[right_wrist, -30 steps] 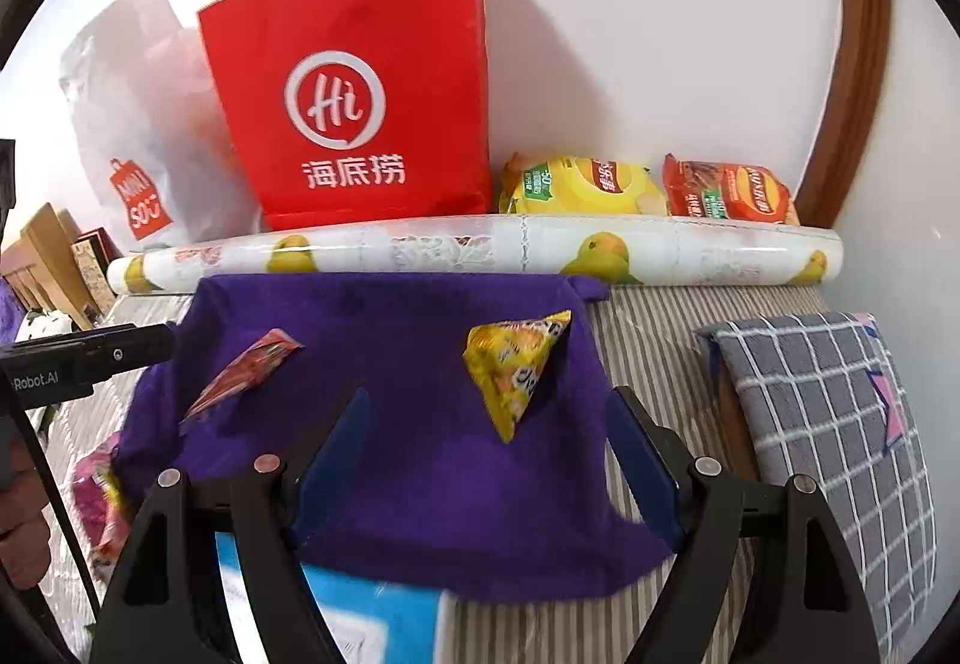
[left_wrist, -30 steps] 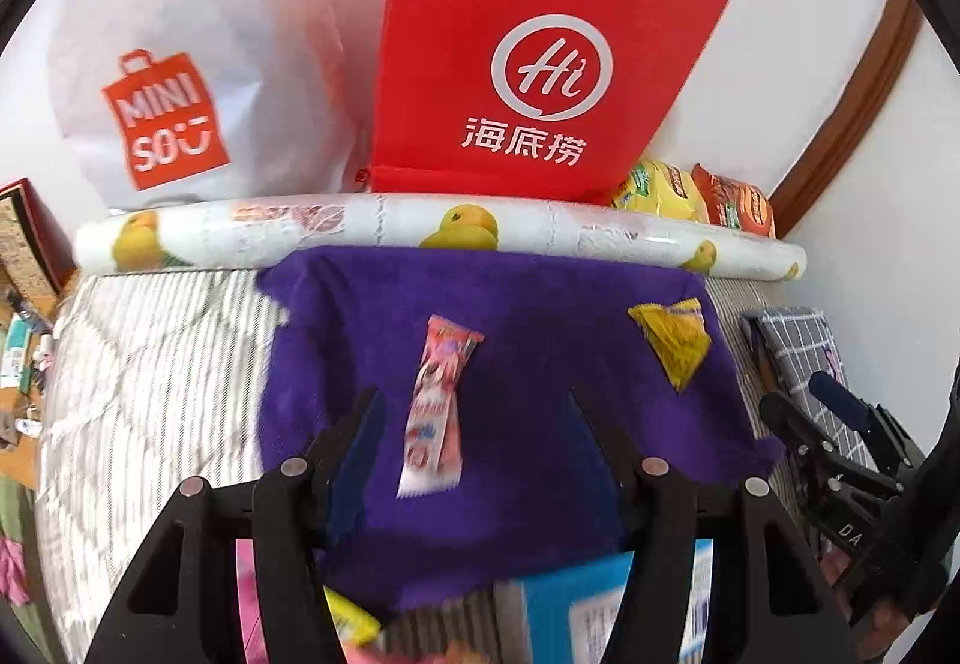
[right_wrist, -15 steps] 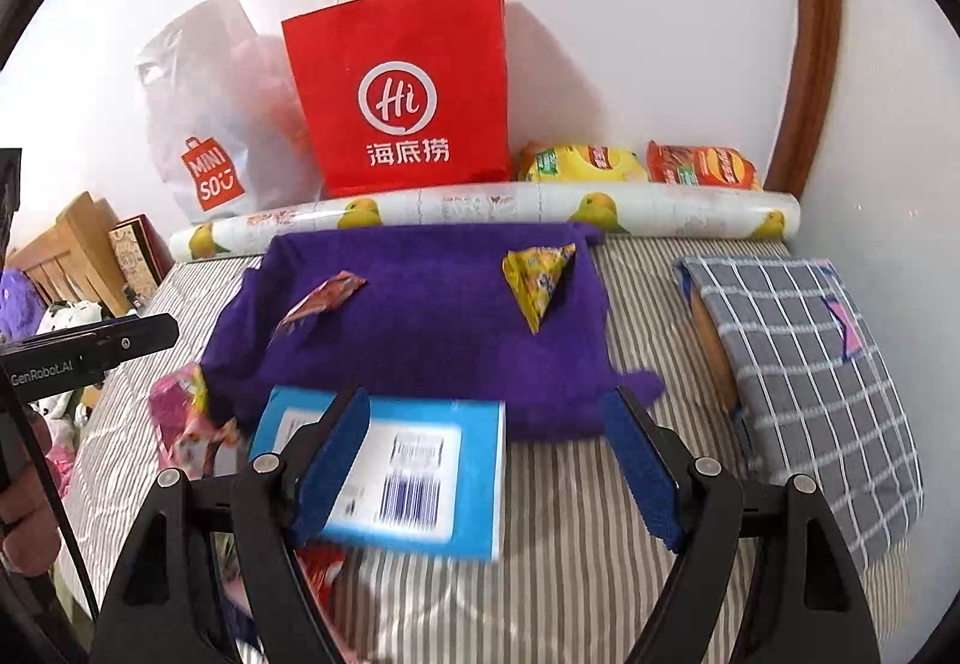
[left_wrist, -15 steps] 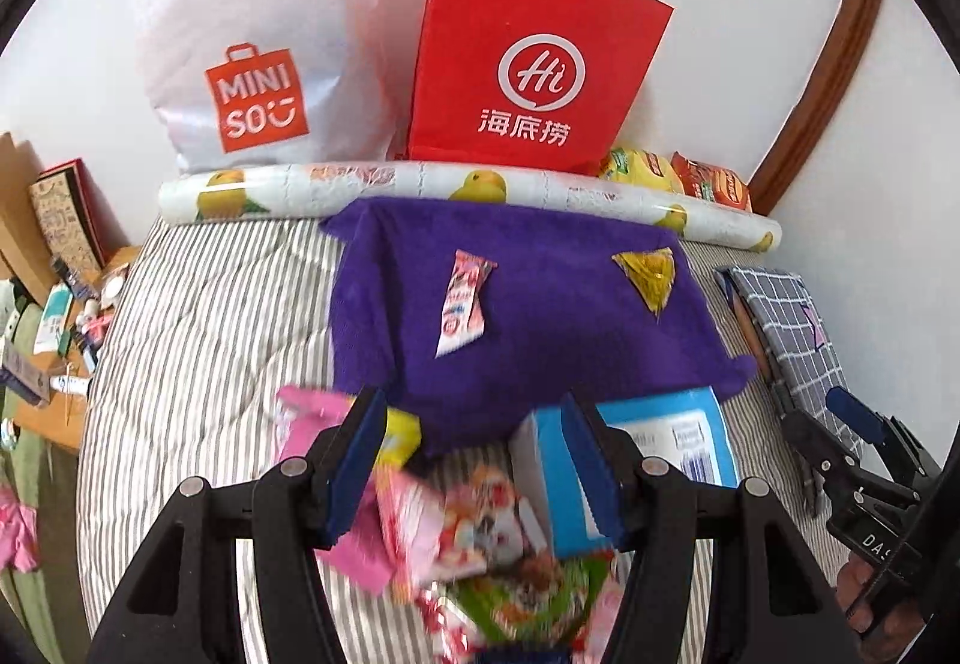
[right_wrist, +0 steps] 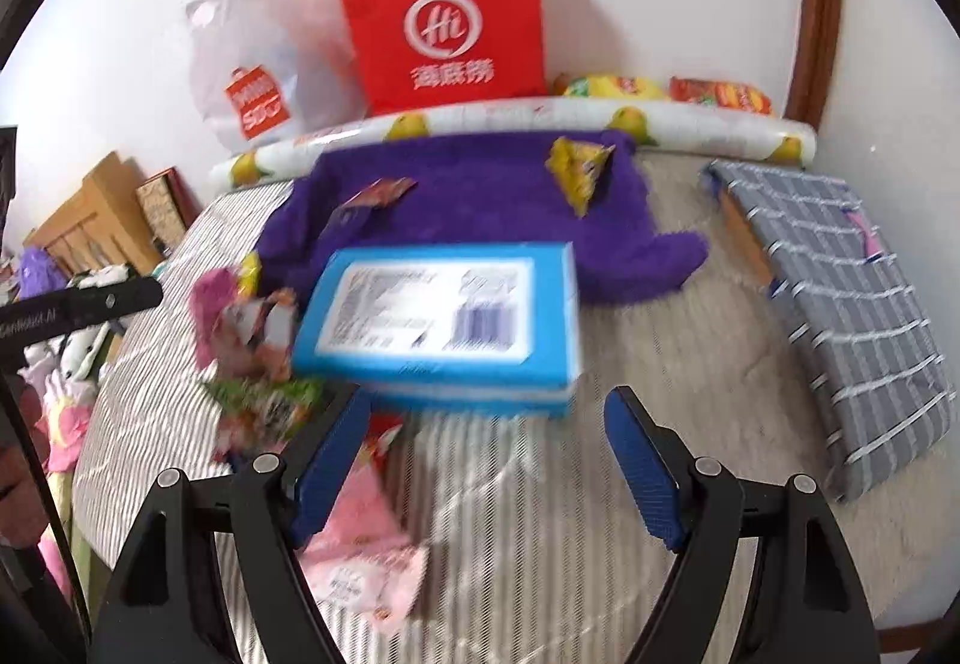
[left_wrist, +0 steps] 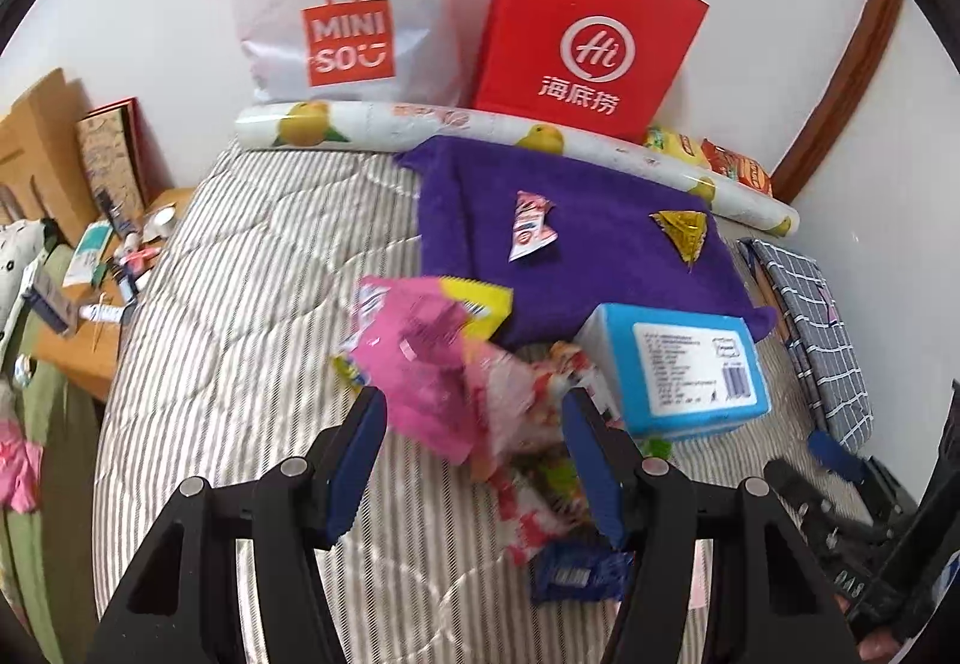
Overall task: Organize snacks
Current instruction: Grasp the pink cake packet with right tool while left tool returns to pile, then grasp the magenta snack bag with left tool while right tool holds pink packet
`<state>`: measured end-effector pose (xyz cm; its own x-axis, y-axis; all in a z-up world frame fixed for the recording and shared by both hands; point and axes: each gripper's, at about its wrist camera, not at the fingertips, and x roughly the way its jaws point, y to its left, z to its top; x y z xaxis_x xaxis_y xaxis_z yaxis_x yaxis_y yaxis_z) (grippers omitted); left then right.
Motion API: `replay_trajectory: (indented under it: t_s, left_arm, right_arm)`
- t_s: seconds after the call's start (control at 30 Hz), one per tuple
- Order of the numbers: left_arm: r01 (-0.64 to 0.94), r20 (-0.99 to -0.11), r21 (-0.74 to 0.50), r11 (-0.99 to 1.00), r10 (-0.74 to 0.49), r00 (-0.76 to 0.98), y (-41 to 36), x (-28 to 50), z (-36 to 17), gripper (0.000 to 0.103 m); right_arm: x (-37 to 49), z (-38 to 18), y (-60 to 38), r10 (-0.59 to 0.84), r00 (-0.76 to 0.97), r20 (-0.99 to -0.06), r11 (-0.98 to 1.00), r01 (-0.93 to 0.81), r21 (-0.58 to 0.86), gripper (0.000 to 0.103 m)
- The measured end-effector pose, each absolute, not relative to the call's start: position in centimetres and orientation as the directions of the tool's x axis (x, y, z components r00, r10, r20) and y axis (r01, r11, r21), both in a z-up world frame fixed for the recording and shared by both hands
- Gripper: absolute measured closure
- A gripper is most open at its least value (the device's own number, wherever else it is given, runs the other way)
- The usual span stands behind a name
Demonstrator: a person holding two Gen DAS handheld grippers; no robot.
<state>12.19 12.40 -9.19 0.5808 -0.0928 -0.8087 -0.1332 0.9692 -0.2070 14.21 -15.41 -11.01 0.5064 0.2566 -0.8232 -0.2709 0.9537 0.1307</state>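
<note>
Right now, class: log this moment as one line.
left gripper: open, empty | right gripper: open, empty | purple towel: two snacks | blue box: beside pile

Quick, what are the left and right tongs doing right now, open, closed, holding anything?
Left tongs: open, holding nothing, above the snack pile.
Right tongs: open, holding nothing, near the blue box.

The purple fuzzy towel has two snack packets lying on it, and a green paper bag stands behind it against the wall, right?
Not quite: the paper bag is red, not green, as the left wrist view shows. Two snack packets, a pink-and-white one and a yellow triangular one, do lie on the purple fuzzy towel.
</note>
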Motion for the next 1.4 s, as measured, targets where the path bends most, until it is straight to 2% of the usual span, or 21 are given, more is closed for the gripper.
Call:
replay_trajectory:
  t_s: [0.3, 0.57, 0.63, 0.67, 0.93, 1.13, 1.4]
  left_arm:
    - [-0.143, -0.813, -0.213, 0.966, -0.094, 0.575, 13.1, 9.9, -10.3, 0.044]
    - [-0.132, -0.823, -0.222, 0.966, -0.113, 0.557, 12.7, 9.5, -11.5, 0.044]
    - [-0.130, -0.826, -0.220, 0.967, -0.114, 0.552, 12.5, 9.5, -11.8, 0.044]
    - [-0.129, -0.829, -0.211, 0.969, -0.107, 0.550, 12.4, 9.5, -12.0, 0.044]
    - [-0.127, -0.829, -0.214, 0.969, -0.111, 0.548, 12.3, 9.4, -13.2, 0.044]
    - [-0.145, -0.820, -0.258, 0.955, -0.137, 0.556, 13.2, 10.0, -14.1, 0.044]
    - [-0.182, -0.813, -0.250, 0.951, -0.104, 0.572, 14.9, 12.8, -13.9, 0.044]
  right_arm:
    - [10.7, -13.6, -12.0, 0.415, 0.402, -0.816, 0.872, -0.431, 0.232, 0.023]
    - [11.0, -16.4, -10.7, 0.412, 0.338, -0.846, 0.859, -0.453, 0.238, 0.024]
    - [11.6, -17.2, -10.8, 0.423, 0.311, -0.851, 0.854, -0.451, 0.260, 0.042]
    - [11.8, -17.4, -10.9, 0.428, 0.298, -0.853, 0.851, -0.452, 0.269, 0.058]
    - [11.2, -15.3, -13.5, 0.414, 0.398, -0.818, 0.871, -0.434, 0.230, 0.058]
    - [11.9, -15.4, -17.1, 0.261, 0.513, -0.818, 0.931, -0.358, 0.072, 0.058]
    - [13.9, -18.0, -20.8, 0.219, 0.492, -0.842, 0.959, -0.270, 0.091, 0.058]
